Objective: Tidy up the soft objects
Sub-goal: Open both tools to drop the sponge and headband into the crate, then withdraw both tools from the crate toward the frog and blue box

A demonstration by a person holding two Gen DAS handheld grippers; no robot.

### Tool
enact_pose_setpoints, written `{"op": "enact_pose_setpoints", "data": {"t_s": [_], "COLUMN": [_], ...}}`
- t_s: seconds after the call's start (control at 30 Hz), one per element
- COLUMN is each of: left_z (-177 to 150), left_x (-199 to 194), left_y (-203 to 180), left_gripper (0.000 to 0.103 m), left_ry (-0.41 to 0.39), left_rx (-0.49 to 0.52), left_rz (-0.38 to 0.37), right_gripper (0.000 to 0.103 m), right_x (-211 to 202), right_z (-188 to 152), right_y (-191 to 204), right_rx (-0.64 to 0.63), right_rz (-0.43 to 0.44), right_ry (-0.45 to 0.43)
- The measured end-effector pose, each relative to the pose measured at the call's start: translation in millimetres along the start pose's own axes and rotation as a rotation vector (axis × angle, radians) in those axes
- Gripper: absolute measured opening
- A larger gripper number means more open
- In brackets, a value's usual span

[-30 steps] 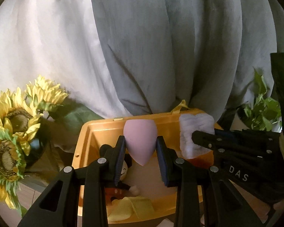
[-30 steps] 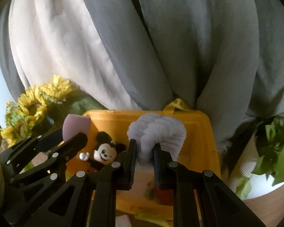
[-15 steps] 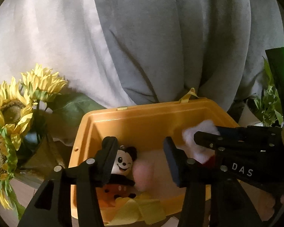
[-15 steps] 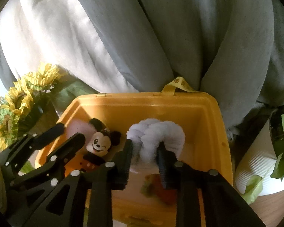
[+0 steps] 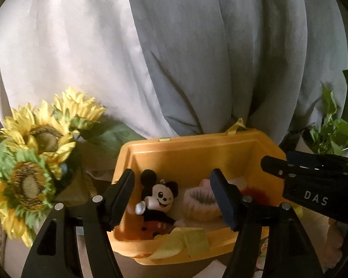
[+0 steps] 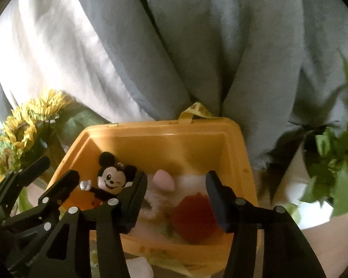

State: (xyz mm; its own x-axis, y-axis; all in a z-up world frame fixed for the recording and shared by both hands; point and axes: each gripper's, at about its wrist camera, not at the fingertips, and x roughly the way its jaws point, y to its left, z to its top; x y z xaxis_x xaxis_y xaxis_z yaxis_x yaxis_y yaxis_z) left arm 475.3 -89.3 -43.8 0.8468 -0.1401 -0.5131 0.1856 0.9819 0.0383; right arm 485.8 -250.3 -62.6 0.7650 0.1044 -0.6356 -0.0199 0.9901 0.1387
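An open yellow bin [image 5: 197,142] sits below both grippers. Inside it lie a black-and-white mouse plush [image 5: 160,199], a pink egg-shaped sponge [image 6: 163,181], a white fluffy piece [image 6: 193,180] and something red [image 6: 192,215]. My left gripper [image 5: 172,186] hangs over the bin's left half, its jaws opening, with nothing between the pads. My right gripper [image 6: 176,184] hangs over the right half, jaws also opening, and the fluffy piece lies loose below them. In the left wrist view the right gripper [image 5: 313,185] reaches in from the right. The fluffy piece [image 5: 199,201] rests beside the plush.
Artificial sunflowers [image 5: 34,162] stand left of the bin. A leafy plant in a white pot [image 6: 331,162] stands to its right. Grey and white curtains [image 5: 174,58] hang close behind. A yellow cloth strip [image 5: 181,243] drapes over the bin's near rim.
Both grippers have opened. The pink sponge left the left jaws and the white fluffy piece left the right jaws; both now lie in the bin.
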Motion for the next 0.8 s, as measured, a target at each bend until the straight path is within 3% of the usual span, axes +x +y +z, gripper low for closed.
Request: {"op": "enact_pose_setpoints", "data": {"t_s": [0.4, 0.8], "left_z": [0, -13], "left_x": [-54, -109], "left_y": [10, 20], "left_gripper": [0.068, 0.071], "left_ry": [-0.082, -0.149], "left_rx": [0.008, 0.015], "left_rz": [0.012, 0.015], "right_gripper": [0.068, 0.082], "right_x": [-69, -120], "right_z": [-7, -33], "right_y": [11, 27], "right_rx": [0.038, 0.092], "right_rz": [-0.109, -0.173], "right_ry": [-0.154, -0.209]}}
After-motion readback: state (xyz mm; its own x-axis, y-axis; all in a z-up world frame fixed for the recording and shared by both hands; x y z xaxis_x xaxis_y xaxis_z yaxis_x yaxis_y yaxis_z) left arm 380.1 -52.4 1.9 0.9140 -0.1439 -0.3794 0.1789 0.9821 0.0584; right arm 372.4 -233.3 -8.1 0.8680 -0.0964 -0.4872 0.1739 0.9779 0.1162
